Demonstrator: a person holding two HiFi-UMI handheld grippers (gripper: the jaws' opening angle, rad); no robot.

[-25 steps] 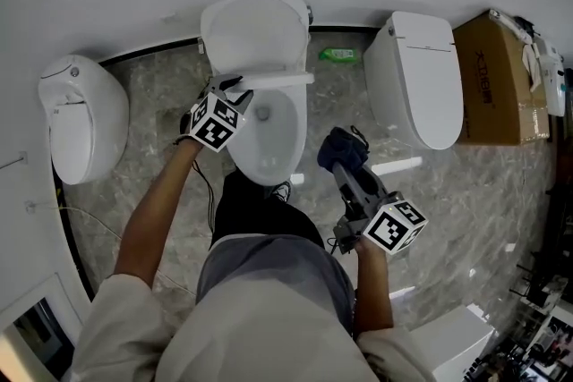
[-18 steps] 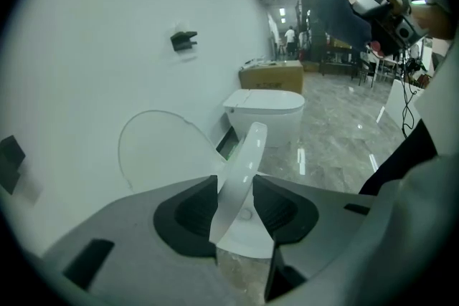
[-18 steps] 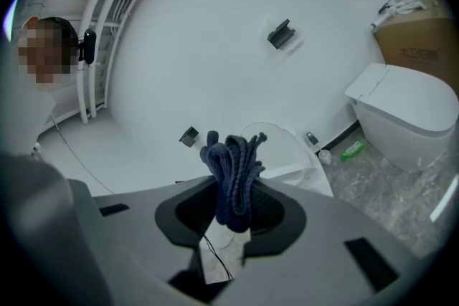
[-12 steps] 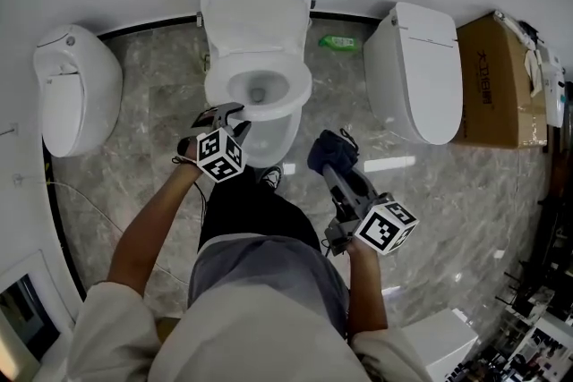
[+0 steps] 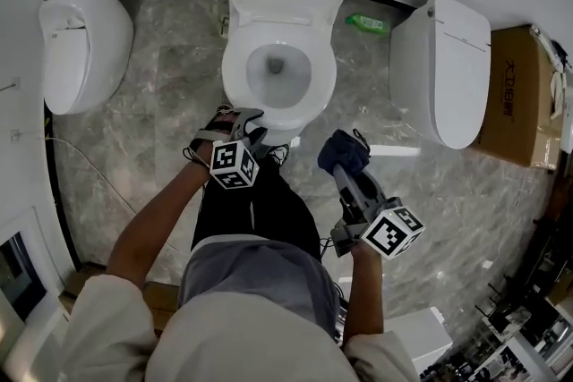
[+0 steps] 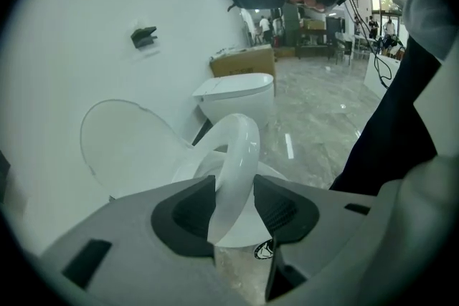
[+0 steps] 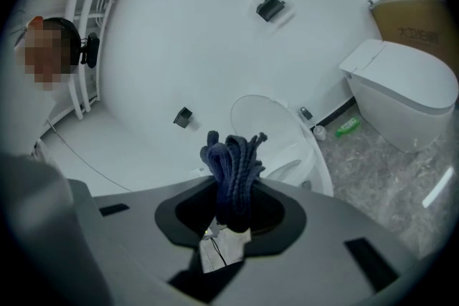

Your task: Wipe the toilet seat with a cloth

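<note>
Marble floor [image 5: 161, 103]; toilet seat [image 5: 279, 107] has just come down. Your left gripper [image 5: 249, 125], jaws just opened wide, straddles its front rim unpressed. Your right gripper [image 5: 349, 173], beside the seat, pinches the cloth [image 5: 343, 148]; wiping next.

Cardboard box [image 5: 519, 94] print too small to read (green bottle [image 5: 369, 22] label likewise); cloth [image 7: 233, 161] lower end hidden inside right gripper [image 7: 235, 190] jaws.

light: bright, even | floor [image 5: 170, 103]: glare streaks | gripper views: fisheye, dark corners
</note>
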